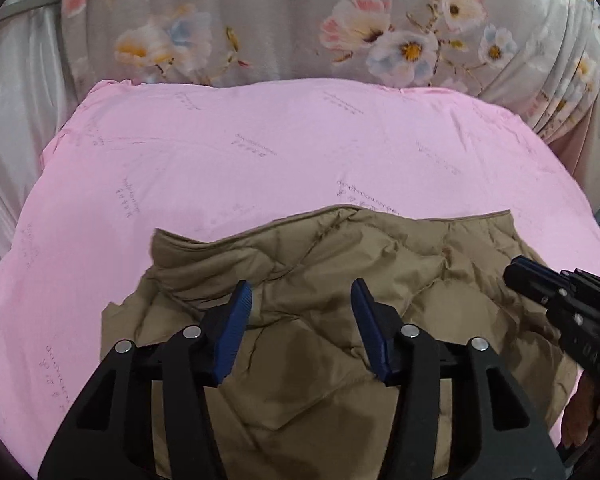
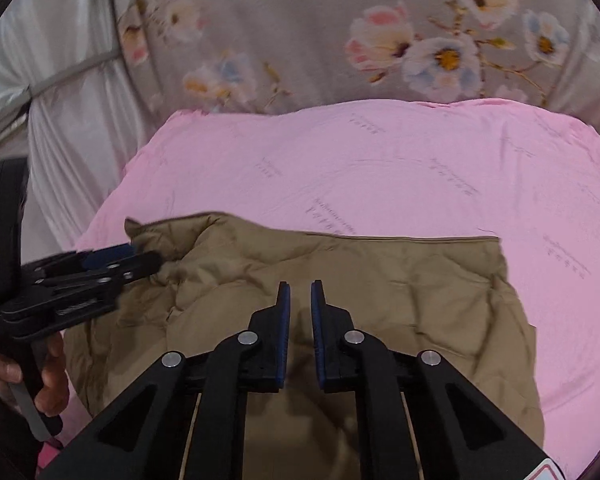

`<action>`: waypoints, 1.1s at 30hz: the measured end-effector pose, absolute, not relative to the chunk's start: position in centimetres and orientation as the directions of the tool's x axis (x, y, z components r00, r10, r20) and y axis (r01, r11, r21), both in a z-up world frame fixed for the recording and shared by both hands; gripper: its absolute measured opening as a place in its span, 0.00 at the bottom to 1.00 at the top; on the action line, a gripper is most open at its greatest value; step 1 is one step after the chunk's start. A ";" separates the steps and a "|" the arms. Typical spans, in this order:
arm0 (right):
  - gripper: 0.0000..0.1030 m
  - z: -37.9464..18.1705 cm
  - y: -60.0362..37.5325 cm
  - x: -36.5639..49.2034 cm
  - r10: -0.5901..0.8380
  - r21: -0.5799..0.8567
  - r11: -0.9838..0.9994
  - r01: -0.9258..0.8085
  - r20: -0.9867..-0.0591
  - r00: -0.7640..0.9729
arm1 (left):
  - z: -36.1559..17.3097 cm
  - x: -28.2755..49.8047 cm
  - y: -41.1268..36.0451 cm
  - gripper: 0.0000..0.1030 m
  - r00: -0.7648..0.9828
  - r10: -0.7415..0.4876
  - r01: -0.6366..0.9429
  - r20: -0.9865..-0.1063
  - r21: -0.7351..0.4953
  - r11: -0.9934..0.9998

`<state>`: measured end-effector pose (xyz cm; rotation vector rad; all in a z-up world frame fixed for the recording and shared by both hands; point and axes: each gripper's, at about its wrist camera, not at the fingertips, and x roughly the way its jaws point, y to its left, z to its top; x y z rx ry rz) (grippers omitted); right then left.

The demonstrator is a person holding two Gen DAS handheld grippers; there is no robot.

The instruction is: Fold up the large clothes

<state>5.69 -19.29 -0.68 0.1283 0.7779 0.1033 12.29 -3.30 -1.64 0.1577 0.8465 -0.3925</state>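
A tan quilted jacket [image 1: 440, 264] lies folded on the pink sheet [image 1: 260, 152], its far edge fairly straight. My left gripper [image 1: 302, 296] hovers over the jacket's left half, open, with nothing between its blue pads. The right gripper [image 1: 514, 276] pokes in from the right edge above the jacket. In the right wrist view my right gripper [image 2: 300, 286] hangs over the jacket [image 2: 420, 300] with its pads almost together and nothing between them. There a hand [image 2: 48, 376] holds the left gripper [image 2: 144, 254] near the jacket's left corner.
The pink sheet [image 2: 380, 168] spreads wide beyond the jacket to the far side and both sides. A grey floral quilt [image 1: 300, 20] is bunched along the back. White satin cloth [image 1: 4, 120] hangs at the left edge of the bed.
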 end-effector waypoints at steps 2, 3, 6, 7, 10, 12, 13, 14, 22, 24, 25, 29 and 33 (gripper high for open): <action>0.08 -1.7 -18.3 7.8 0.146 0.137 0.988 -0.067 -0.719 0.679 | -2.9 14.2 -4.3 0.45 0.571 -0.262 0.381 -0.778 -0.031 0.924; 0.08 -2.1 -18.3 8.7 0.136 0.127 0.990 -0.062 -0.731 0.668 | -3.1 15.1 -4.4 0.45 0.569 -0.249 0.367 -0.784 -0.029 0.930; 0.04 -3.3 -19.8 11.5 0.091 0.105 0.994 -0.015 -0.762 0.641 | -3.8 17.8 -4.2 0.45 0.568 -0.201 0.326 -0.798 -0.006 0.945; 0.03 -3.5 -20.8 12.3 0.077 0.107 0.994 0.009 -0.768 0.636 | -3.9 18.5 -4.0 0.45 0.570 -0.187 0.316 -0.800 0.003 0.949; 0.02 -3.8 -24.9 13.1 0.030 0.119 0.988 0.101 -0.779 0.626 | -4.2 20.7 -2.8 0.44 0.576 -0.149 0.283 -0.804 0.026 0.959; 0.02 -4.3 -27.3 13.4 0.006 0.132 0.979 0.158 -0.785 0.619 | -4.7 21.8 -1.8 0.44 0.581 -0.121 0.248 -0.805 0.034 0.968; 0.02 -4.6 -28.6 13.4 -0.007 0.139 0.972 0.189 -0.788 0.616 | -5.0 22.2 -1.3 0.44 0.585 -0.103 0.229 -0.804 0.042 0.973; 0.02 -4.9 -29.7 13.3 -0.021 0.142 0.966 0.218 -0.791 0.612 | -5.5 22.5 -0.7 0.44 0.587 -0.090 0.211 -0.804 0.045 0.976; 0.01 -8.1 -32.4 13.3 0.017 0.217 0.937 0.273 -0.811 0.585 | -8.1 22.9 1.4 0.45 0.595 -0.098 0.149 -0.798 -0.010 0.989; 0.01 -8.4 -32.1 13.5 0.014 0.213 0.939 0.271 -0.809 0.587 | -8.4 22.8 1.6 0.45 0.600 -0.102 0.141 -0.793 -0.020 0.990; 0.01 -8.6 -32.1 13.5 0.016 0.218 0.937 0.272 -0.807 0.590 | -8.4 23.0 1.6 0.45 0.600 -0.104 0.141 -0.793 -0.023 0.990; 0.00 -9.2 -32.5 13.2 0.040 0.255 0.927 0.275 -0.795 0.605 | -8.7 23.0 1.4 0.46 0.607 -0.098 0.137 -0.789 -0.018 0.990; 0.00 -9.4 -32.5 13.3 0.043 0.266 0.925 0.273 -0.786 0.616 | -8.9 22.8 1.3 0.46 0.614 -0.088 0.135 -0.784 -0.005 0.991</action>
